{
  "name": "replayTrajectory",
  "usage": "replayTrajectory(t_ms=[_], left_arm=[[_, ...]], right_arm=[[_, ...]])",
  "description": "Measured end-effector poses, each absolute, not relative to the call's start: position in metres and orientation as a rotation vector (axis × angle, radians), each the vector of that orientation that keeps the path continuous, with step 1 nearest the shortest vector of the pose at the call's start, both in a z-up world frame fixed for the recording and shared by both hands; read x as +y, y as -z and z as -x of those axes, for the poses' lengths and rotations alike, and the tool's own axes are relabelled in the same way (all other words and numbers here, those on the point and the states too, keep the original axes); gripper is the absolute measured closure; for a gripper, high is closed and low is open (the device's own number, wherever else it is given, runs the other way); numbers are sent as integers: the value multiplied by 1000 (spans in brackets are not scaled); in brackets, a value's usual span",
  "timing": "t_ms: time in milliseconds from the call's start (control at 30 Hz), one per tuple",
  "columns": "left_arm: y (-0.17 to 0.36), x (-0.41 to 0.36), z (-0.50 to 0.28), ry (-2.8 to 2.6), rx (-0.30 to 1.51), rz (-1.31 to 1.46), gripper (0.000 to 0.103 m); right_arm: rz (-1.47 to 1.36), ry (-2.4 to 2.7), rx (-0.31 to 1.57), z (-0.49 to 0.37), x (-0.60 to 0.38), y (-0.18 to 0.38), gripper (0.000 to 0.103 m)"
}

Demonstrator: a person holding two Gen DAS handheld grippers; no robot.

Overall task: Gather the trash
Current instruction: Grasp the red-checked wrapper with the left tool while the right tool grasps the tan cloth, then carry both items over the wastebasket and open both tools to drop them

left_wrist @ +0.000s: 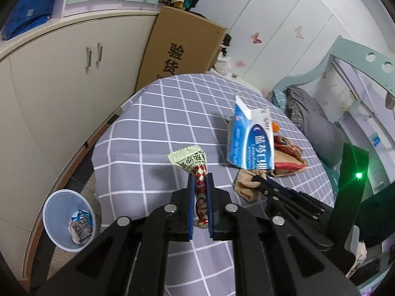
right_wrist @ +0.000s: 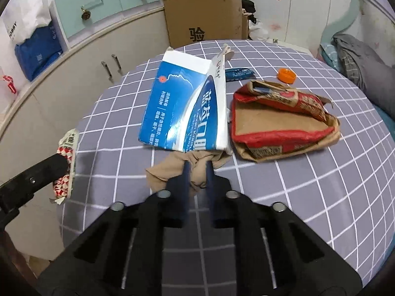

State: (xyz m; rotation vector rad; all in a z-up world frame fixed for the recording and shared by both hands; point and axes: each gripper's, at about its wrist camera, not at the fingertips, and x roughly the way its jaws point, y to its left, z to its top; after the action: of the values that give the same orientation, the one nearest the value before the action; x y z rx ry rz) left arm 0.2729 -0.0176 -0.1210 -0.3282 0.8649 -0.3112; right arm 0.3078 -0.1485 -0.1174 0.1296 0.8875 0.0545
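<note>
Our left claw (left_wrist: 200,180) clamps a snack wrapper (left_wrist: 195,165) above the table's (left_wrist: 148,128) edge; our right claw (right_wrist: 197,170) grips beige cloth (right_wrist: 190,170) beside the blue box (right_wrist: 182,106).

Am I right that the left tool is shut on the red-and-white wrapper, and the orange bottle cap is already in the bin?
Not quite. The left tool is shut on the red-and-white wrapper, but the orange bottle cap lies on the table, as the right wrist view shows, not in the bin.
</note>
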Motion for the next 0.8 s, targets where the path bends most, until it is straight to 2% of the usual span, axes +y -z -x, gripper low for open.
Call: replayTrajectory(t_ms=[300, 533, 800], left_arm=[[114, -21, -256, 385, 841, 323, 95], [100, 12, -238, 375, 787, 378, 95], [135, 117, -226, 203, 838, 459, 95]], right_arm=[[-191, -35, 773, -253, -166, 80, 93], [-161, -128, 643, -222, -127, 34, 93], [-96, -403, 718, -246, -12, 65, 93]])
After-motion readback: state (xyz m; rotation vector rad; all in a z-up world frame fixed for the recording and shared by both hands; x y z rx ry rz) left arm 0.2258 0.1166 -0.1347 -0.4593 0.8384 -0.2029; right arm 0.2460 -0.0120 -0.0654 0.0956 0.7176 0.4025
